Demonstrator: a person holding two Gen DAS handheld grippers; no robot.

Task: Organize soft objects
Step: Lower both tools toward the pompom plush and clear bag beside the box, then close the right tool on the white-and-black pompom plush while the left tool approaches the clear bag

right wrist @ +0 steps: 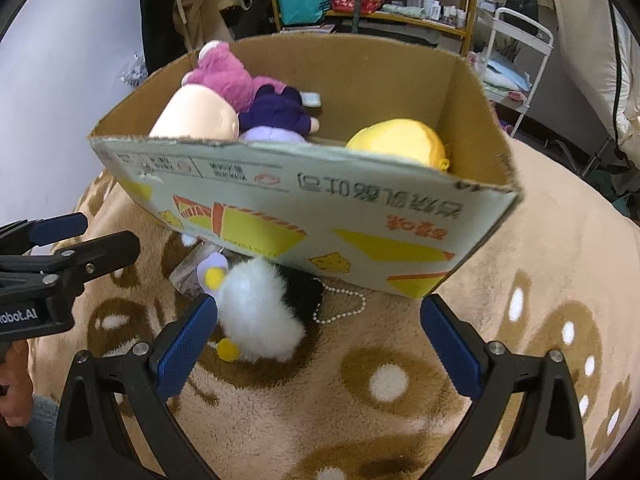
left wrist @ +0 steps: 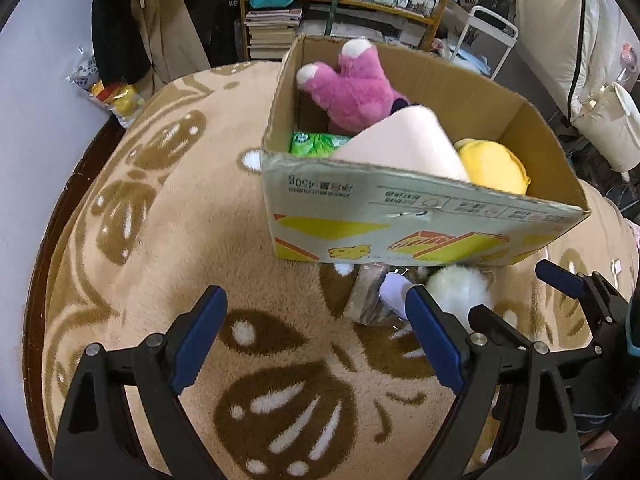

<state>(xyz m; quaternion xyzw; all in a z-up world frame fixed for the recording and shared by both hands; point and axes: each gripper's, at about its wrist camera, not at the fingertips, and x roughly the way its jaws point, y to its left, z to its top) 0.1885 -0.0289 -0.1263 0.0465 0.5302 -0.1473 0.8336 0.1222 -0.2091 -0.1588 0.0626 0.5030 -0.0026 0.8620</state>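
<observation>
An open cardboard box (left wrist: 400, 216) (right wrist: 320, 208) stands on the brown patterned blanket. It holds a pink plush (left wrist: 352, 88) (right wrist: 228, 76), a peach plush (left wrist: 404, 144) (right wrist: 196, 116), a purple plush (right wrist: 276, 114), a yellow plush (left wrist: 492, 164) (right wrist: 400, 140) and a green packet (left wrist: 316, 144). A white and black fluffy plush (right wrist: 260, 312) (left wrist: 456, 288) with a bead chain lies on the blanket in front of the box. My right gripper (right wrist: 320, 332) is open just before it, its left fingertip beside it. My left gripper (left wrist: 316, 332) is open and empty to its left.
A clear plastic wrapper (left wrist: 368, 296) (right wrist: 192, 268) lies beside the fluffy plush at the box's foot. Behind the box stand a wooden shelf (left wrist: 360, 0) with books and bottles, a white cart (right wrist: 516, 64), hanging clothes and bags. The blanket (left wrist: 180, 220) slopes off at the left edge.
</observation>
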